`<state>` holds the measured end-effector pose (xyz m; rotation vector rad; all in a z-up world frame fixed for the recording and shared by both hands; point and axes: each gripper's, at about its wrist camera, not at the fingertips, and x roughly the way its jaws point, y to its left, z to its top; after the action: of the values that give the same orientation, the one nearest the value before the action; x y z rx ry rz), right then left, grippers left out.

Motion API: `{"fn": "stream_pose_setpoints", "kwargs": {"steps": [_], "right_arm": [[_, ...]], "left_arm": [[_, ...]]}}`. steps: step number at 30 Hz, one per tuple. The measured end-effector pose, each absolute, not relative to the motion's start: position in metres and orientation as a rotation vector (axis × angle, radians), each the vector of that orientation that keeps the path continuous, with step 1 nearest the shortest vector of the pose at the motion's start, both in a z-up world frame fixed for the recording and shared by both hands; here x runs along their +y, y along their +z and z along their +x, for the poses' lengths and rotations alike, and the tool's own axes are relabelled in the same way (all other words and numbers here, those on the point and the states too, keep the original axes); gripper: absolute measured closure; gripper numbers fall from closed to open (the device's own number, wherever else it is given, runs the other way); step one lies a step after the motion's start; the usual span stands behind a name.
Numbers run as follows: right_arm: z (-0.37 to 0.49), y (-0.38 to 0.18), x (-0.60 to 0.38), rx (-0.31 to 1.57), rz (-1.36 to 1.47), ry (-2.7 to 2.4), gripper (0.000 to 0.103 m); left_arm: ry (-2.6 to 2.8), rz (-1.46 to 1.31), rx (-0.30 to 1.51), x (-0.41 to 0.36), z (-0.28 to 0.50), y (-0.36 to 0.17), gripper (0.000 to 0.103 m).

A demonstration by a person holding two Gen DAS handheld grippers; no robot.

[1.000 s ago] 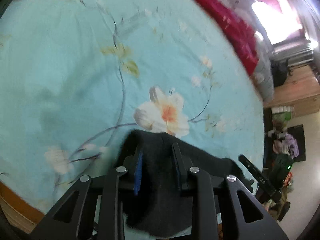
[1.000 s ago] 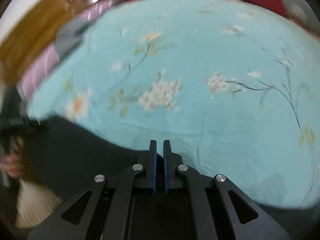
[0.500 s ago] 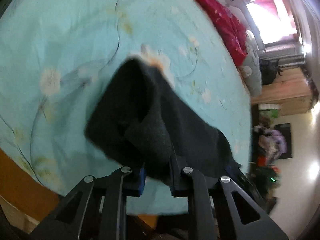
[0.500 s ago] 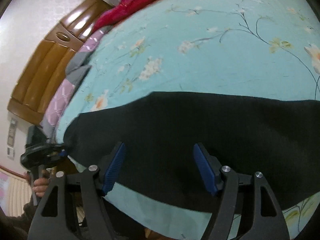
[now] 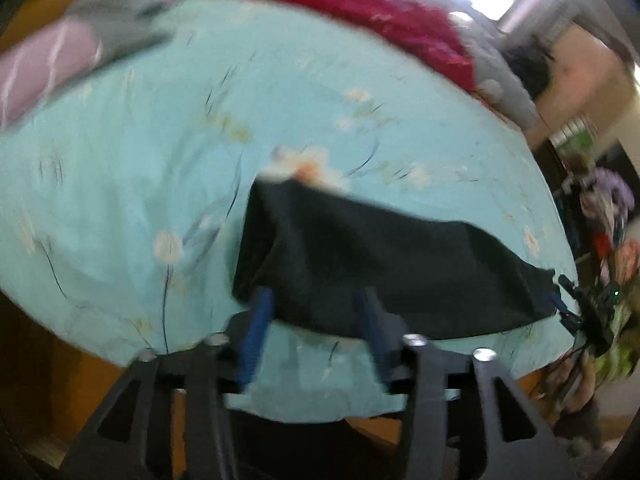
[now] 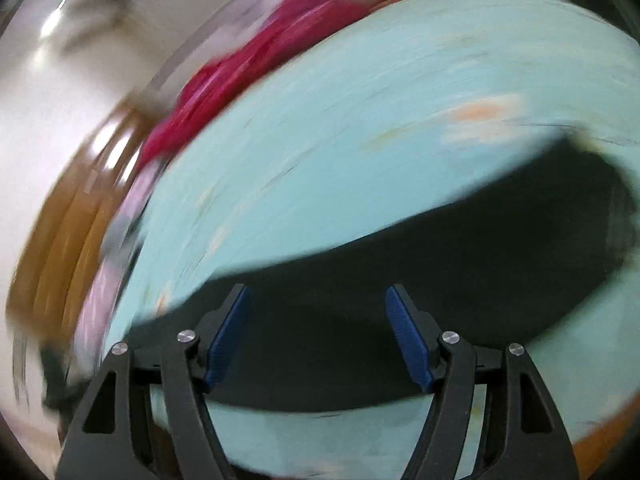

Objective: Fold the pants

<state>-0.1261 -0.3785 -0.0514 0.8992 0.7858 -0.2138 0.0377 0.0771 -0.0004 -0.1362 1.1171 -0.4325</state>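
The black pants point(image 5: 380, 264) lie folded in a long strip near the front edge of the bed, on the light blue floral sheet point(image 5: 160, 140). My left gripper point(image 5: 314, 308) is open just above the pants' near edge, holding nothing. In the right wrist view the pants point(image 6: 440, 264) stretch away to the right. My right gripper point(image 6: 318, 312) is open wide over their near end and empty. The right gripper also shows at the far end of the pants in the left wrist view point(image 5: 576, 312). Both views are motion-blurred.
A red blanket point(image 5: 360, 4) and grey bedding point(image 5: 500, 88) lie along the far side of the bed. A pink and grey pillow point(image 5: 60, 52) sits at the far left. The wooden bed frame point(image 5: 60, 360) runs under the front edge. Clutter point(image 5: 600, 216) stands at the right.
My left gripper has let go of the pants and opened; the cloth has dropped flat on the sheet. Both grippers have pulled back, and the right one has swung quickly.
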Motion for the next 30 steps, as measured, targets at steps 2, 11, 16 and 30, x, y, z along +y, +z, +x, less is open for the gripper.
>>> {"fn": "stream_pose_setpoints", "kwargs": {"steps": [2,11,16,30], "right_arm": [[-0.169,-0.057,-0.416,0.719,0.959,-0.355,0.032],[-0.256,-0.099,-0.485,0.519,1.253,-0.499,0.032],[-0.24,-0.101,-0.494,0.48,1.251,-0.401,0.036],[-0.242,-0.138,-0.511,0.487,1.351,-0.34,0.064]], "left_arm": [[-0.474,-0.114,1.066,0.058,0.037,0.018,0.032],[-0.744,0.168,1.24,-0.177,0.063,-0.004,0.031],[-0.837,0.241,1.346,-0.299,0.061,-0.034,0.031],[-0.996,0.571,1.353,-0.519,-0.005,-0.075,0.033]]}}
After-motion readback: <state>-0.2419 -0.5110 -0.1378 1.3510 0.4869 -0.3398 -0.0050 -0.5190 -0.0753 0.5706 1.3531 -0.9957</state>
